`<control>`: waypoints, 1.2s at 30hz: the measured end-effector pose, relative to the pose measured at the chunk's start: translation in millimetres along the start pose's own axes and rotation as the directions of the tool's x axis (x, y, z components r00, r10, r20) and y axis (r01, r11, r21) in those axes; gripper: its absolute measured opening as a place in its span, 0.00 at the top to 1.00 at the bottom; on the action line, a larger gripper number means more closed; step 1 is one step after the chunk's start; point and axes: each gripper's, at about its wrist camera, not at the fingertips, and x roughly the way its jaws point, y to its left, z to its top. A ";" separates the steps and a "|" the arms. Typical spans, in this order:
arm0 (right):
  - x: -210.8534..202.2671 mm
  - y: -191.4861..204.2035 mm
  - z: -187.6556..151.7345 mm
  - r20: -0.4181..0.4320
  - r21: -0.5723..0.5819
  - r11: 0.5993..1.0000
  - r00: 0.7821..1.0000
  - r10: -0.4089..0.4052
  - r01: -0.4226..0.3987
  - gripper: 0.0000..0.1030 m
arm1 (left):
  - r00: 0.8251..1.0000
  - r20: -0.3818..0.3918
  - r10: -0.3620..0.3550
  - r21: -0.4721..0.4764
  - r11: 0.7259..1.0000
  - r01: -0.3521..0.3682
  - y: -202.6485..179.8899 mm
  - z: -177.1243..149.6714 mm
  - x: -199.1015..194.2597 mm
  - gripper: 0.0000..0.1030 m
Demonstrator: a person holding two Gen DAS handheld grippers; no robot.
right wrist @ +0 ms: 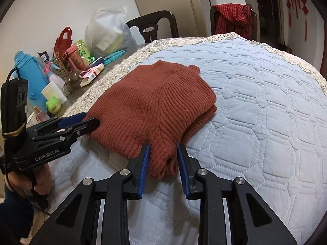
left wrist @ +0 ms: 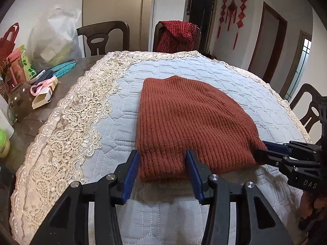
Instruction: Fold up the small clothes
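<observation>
Left wrist view: a rust-red knitted sweater (left wrist: 190, 122) lies folded on the quilted cover (left wrist: 114, 126) of a dining table, its near hem between the half-spread blue pads of the left gripper (left wrist: 163, 169); the pads flank the cloth without clearly pinching it, apparently letting a finished fold settle.

Right wrist view: the right gripper (right wrist: 163, 163) straddles the sweater's near corner, jaws narrow but seemingly slack. At the left, a hand (right wrist: 38, 181) holds the other tool at the hem.
</observation>
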 end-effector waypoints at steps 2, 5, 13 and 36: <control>-5.1 3.2 -2.8 0.000 -0.011 1.000 1.000 0.001 -0.001 0.72 | 1.000 0.007 0.007 0.001 1.000 -0.007 -1.3 -1.2 -5.0 0.52; -10.8 7.1 -6.4 0.000 -0.026 1.000 1.000 -0.006 0.006 0.72 | 1.000 0.017 0.017 0.005 1.000 -0.017 -3.8 -3.4 -13.1 0.52; -23.9 11.7 -14.3 0.009 -0.039 0.999 1.000 -0.019 0.020 0.63 | 0.999 0.002 0.034 0.013 0.999 -0.034 -7.5 -15.6 -19.3 0.50; -3.6 10.1 -35.0 -0.058 -0.076 0.994 0.995 -0.087 0.083 0.55 | 0.992 -0.084 0.099 0.035 0.995 -0.097 -16.1 -36.7 -0.5 0.34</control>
